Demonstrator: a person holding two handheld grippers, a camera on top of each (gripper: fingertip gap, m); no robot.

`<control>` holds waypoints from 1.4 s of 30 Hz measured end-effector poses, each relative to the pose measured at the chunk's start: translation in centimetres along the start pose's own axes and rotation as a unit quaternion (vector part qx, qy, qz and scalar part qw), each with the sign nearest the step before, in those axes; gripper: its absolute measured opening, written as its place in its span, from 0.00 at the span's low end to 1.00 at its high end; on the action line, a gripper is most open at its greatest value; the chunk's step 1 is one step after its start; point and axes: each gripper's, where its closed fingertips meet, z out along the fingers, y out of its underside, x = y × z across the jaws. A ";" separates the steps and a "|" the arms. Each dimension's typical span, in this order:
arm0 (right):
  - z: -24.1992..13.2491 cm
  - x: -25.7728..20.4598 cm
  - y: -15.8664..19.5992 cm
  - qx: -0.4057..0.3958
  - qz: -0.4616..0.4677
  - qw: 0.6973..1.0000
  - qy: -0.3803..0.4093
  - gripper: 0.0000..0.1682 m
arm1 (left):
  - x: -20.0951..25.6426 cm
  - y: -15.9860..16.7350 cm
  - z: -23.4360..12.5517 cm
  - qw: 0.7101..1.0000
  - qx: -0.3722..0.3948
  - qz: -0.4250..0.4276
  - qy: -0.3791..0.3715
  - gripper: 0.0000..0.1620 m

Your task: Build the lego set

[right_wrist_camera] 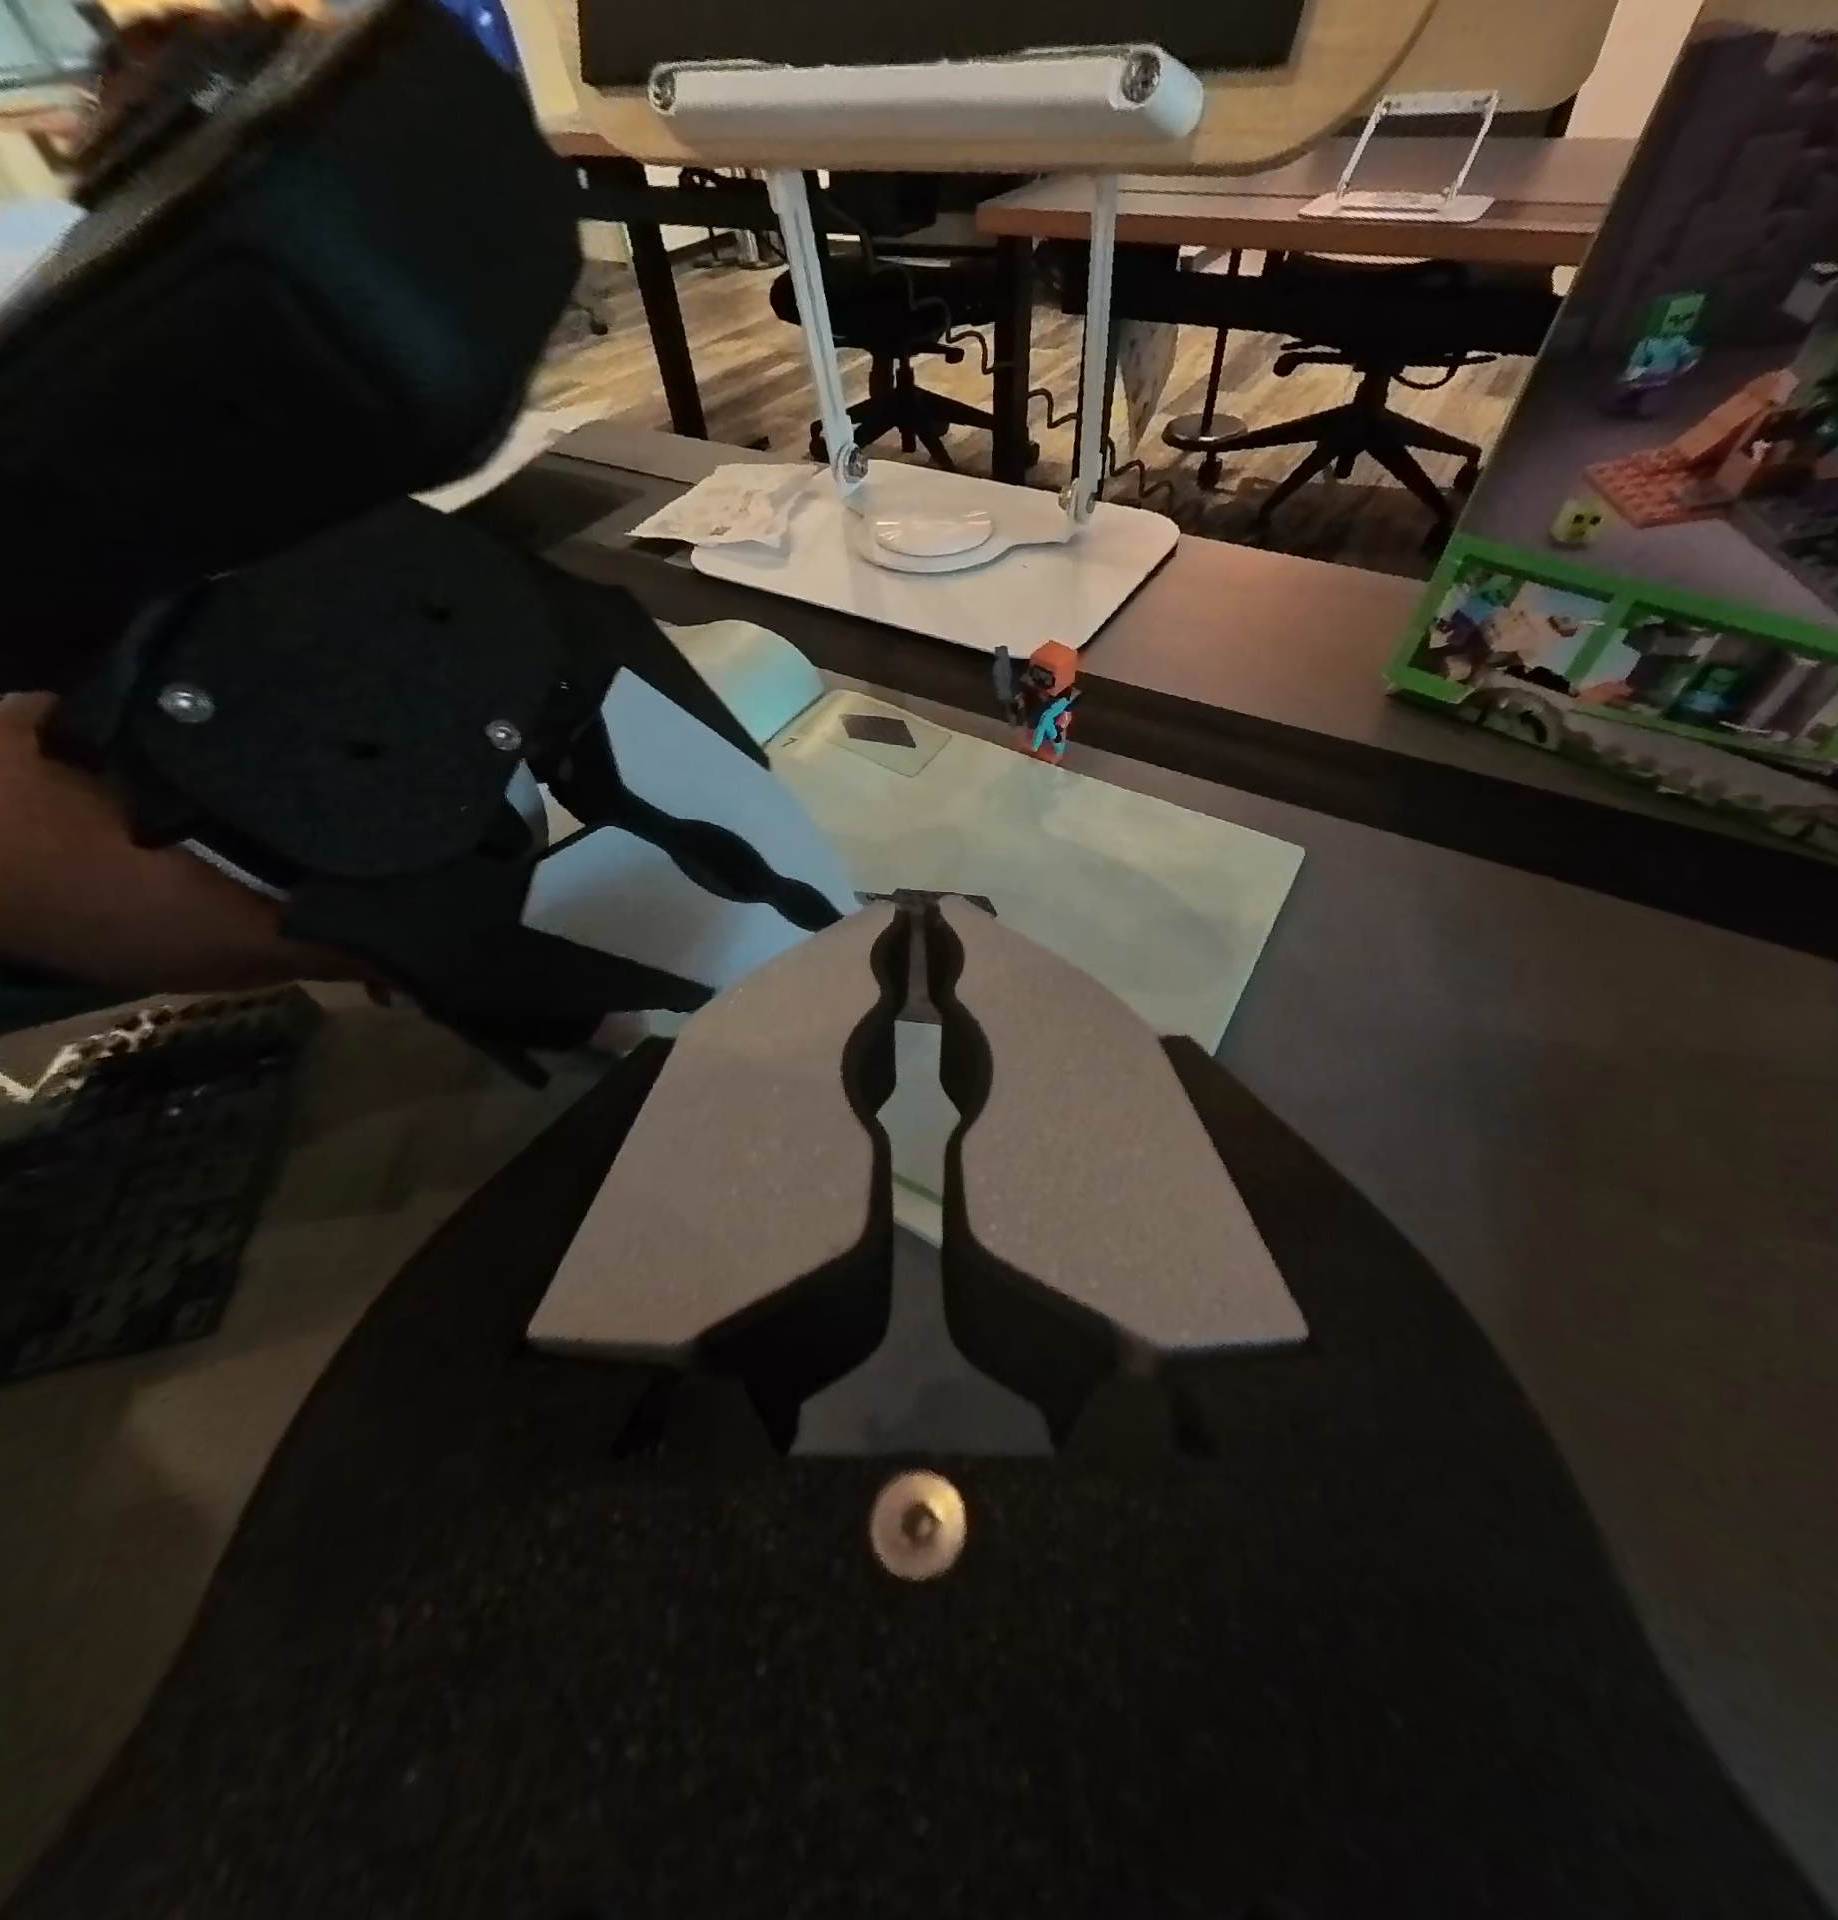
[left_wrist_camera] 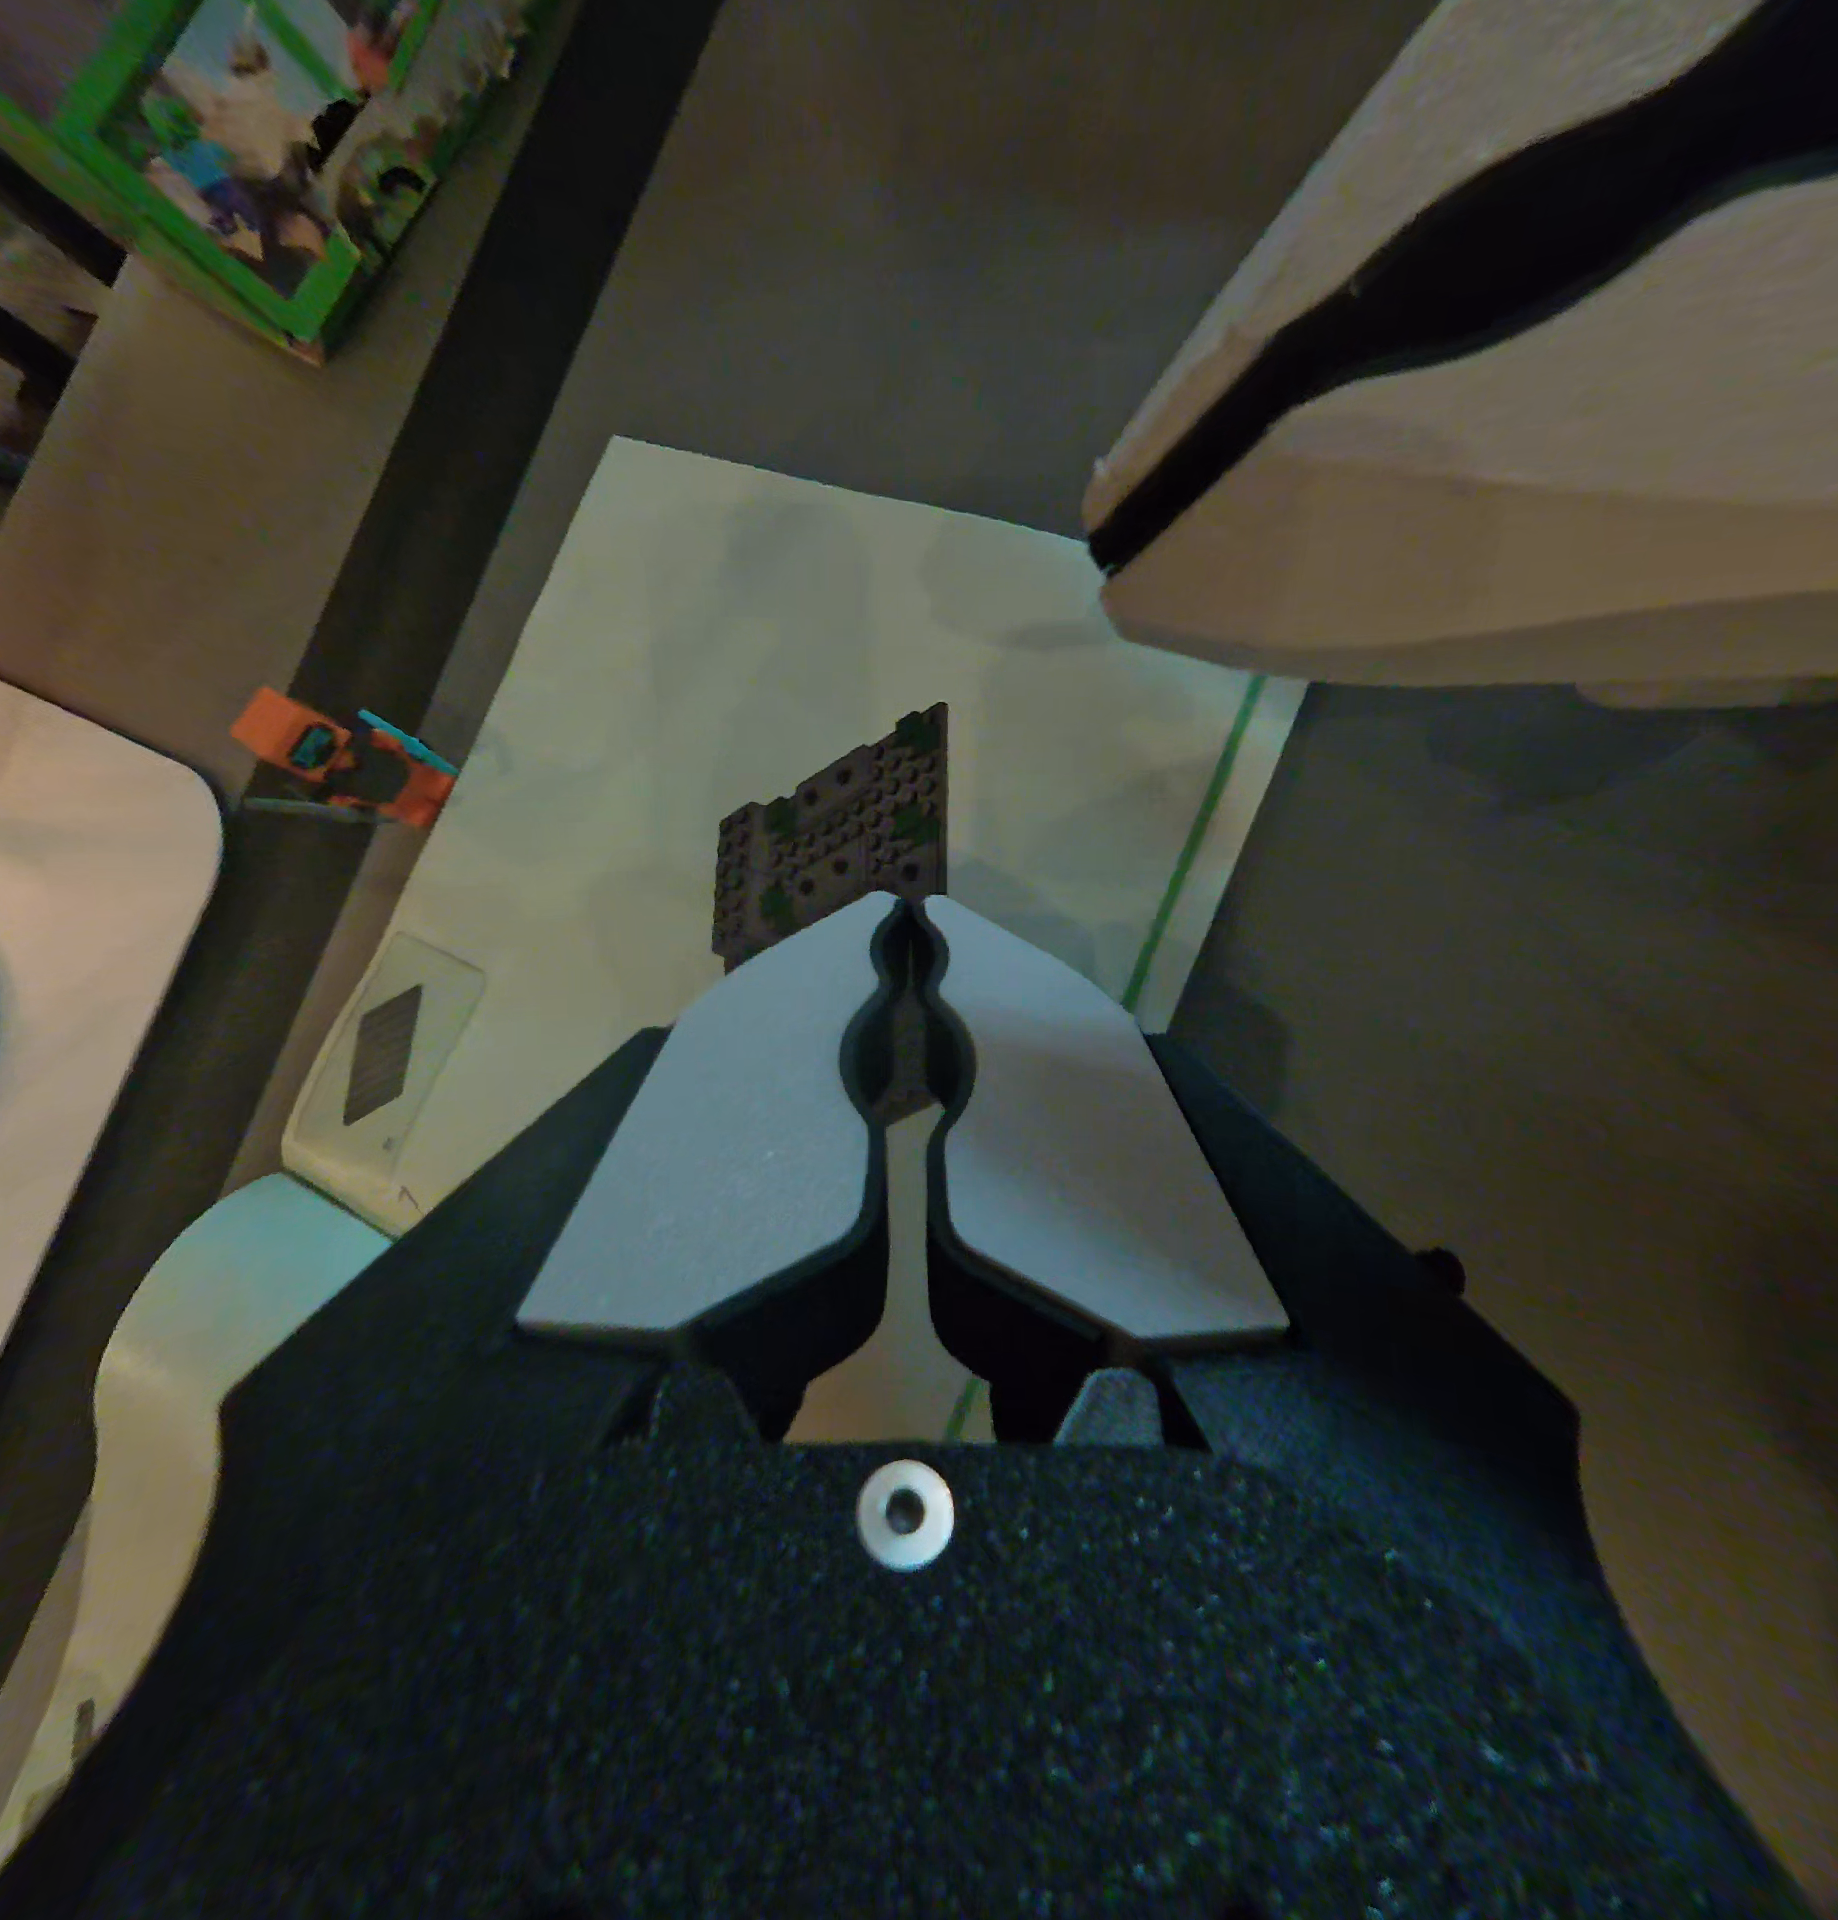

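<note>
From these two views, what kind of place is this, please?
Probably an office or shared workroom. Behind the dark table stand other desks with wheeled office chairs, and a white stand rests on the table beside the lego box.

One brown studded plate, one minifigure, one set box, two grippers

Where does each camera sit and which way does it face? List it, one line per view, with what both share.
Left wrist view: sits on the left tool, looking steeply down at the pale instruction sheet; its shut fingers grip a brown studded plate, and the right tool looms at top right.
Right wrist view: sits on the right tool, looking level across the desk toward a white stand; the left tool and an arm show left.
Shared: sheet, orange minifigure, green set box.
</note>
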 end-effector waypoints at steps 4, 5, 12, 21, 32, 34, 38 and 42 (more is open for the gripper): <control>-0.1 -0.1 -0.1 0.002 -0.001 1.000 0.000 0.01 | 0.3 -0.4 -1.7 1.000 0.012 0.000 -0.007 0.00; -0.1 -0.1 -0.2 0.003 -0.002 1.000 0.000 0.01 | 0.4 -0.4 -2.4 1.000 0.017 -0.002 -0.011 0.00; -0.2 -0.9 -0.5 0.008 -0.011 1.000 -0.006 0.01 | 1.5 1.5 -10.4 0.996 0.058 -0.045 -0.055 0.00; -0.1 -2.9 -0.6 0.007 -0.049 0.999 -0.014 0.01 | 1.4 9.5 -22.8 0.973 0.068 -0.138 -0.173 0.00; 0.4 -4.3 0.4 -0.007 -0.079 0.997 -0.025 0.01 | -2.4 30.2 -42.8 0.885 -0.092 -0.271 -0.368 0.10; 0.4 -4.4 0.4 -0.008 -0.082 0.996 -0.027 0.01 | -2.4 34.3 -45.1 0.885 -0.140 -0.271 -0.352 0.16; 0.6 -4.6 0.8 -0.015 -0.083 0.996 -0.030 0.01 | -1.2 40.6 -46.5 0.907 -0.231 -0.239 -0.257 0.22; 0.8 -4.8 1.2 -0.023 -0.090 0.995 -0.031 0.01 | 0.3 44.4 -45.5 0.917 -0.297 -0.217 -0.156 0.33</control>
